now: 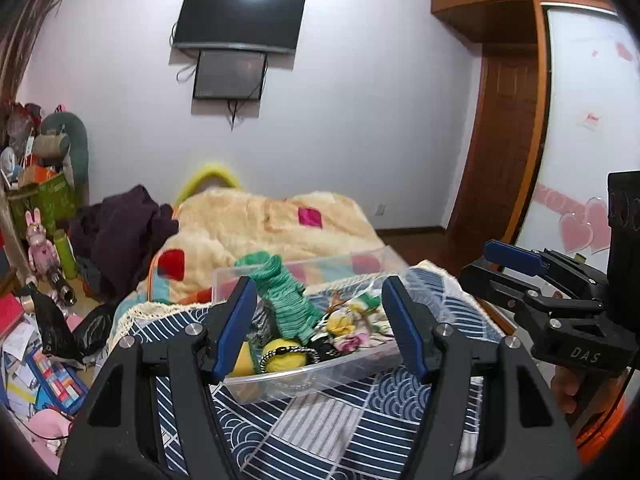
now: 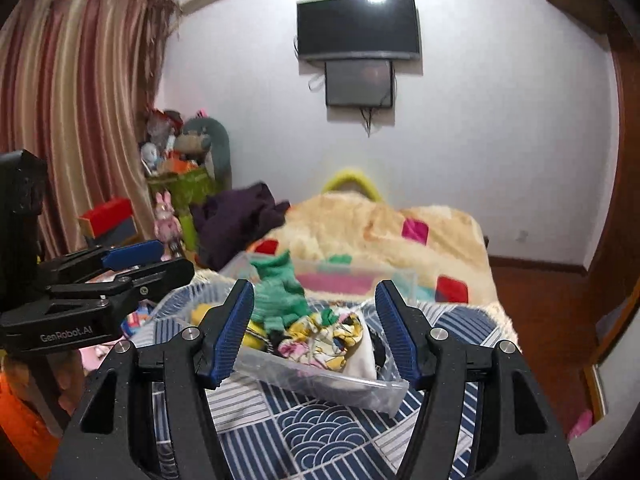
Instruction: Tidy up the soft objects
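A clear plastic bin (image 1: pixel 320 386) sits on the blue patterned cloth (image 1: pixel 320 432) on the bed. It holds a green knitted piece (image 1: pixel 286 300), a yellow ball (image 1: pixel 282 356), a floral fabric (image 1: pixel 352 326) and other soft items. My left gripper (image 1: pixel 318 326) is open and empty, hovering in front of the bin. My right gripper (image 2: pixel 316 326) is open and empty, hovering over the bin (image 2: pixel 352 390). The green knit (image 2: pixel 278 296) and floral fabric (image 2: pixel 320 336) lie between its fingers in view. Each gripper shows at the edge of the other's view.
A cream fleece blanket (image 1: pixel 256 232) and a dark purple garment (image 1: pixel 124 232) lie on the bed behind the bin. Clutter and toys fill the floor at left (image 1: pixel 44 344). A TV (image 1: pixel 240 20) hangs on the wall. A wooden wardrobe (image 1: pixel 504 120) stands at right.
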A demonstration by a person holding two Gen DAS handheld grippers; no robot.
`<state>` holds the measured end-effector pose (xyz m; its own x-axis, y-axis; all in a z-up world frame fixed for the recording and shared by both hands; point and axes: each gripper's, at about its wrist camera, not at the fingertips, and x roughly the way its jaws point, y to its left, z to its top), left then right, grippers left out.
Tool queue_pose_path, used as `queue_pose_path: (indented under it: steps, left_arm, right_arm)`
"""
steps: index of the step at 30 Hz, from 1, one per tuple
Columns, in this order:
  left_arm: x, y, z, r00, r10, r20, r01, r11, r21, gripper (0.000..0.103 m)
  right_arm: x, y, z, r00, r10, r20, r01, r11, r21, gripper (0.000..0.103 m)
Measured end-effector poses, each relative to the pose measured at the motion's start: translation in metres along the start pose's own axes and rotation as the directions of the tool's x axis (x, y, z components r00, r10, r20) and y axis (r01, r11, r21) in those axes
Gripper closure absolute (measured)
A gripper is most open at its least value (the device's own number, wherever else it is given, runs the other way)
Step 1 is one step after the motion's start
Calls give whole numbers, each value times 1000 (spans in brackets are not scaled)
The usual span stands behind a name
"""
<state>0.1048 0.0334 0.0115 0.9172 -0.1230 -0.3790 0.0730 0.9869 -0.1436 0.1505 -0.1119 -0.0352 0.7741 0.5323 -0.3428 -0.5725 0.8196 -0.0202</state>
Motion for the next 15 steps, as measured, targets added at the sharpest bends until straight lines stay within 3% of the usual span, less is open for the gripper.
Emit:
queue_pose_path:
  steps: [5, 7, 9, 11, 15]
  left_arm:
    - [-27, -8, -4, 999, -12, 39, 12, 1000, -9, 35]
    - [-35, -10, -6, 999, -12, 51, 13, 1000, -10, 33]
    - [-40, -11, -8, 998, -8, 62, 9, 1000, -16, 18]
    - [-46, -13, -11, 997, -1, 83, 3, 1000, -17, 14]
    - [-51, -15, -17, 996, 16, 91, -16, 1000, -7, 12]
  right_arm:
    - [-24, 5, -2, 999, 7, 54, -7, 1000, 1, 30]
    - [-30, 6, -5, 998, 5, 65, -6, 1000, 3, 29]
    - [-33, 6, -8, 998, 10, 68, -11, 1000, 10, 28]
    - [-36, 5, -12, 997, 2, 77, -3, 1000, 14, 18]
    - [-43, 9, -19, 996, -14, 93, 13, 1000, 12, 17]
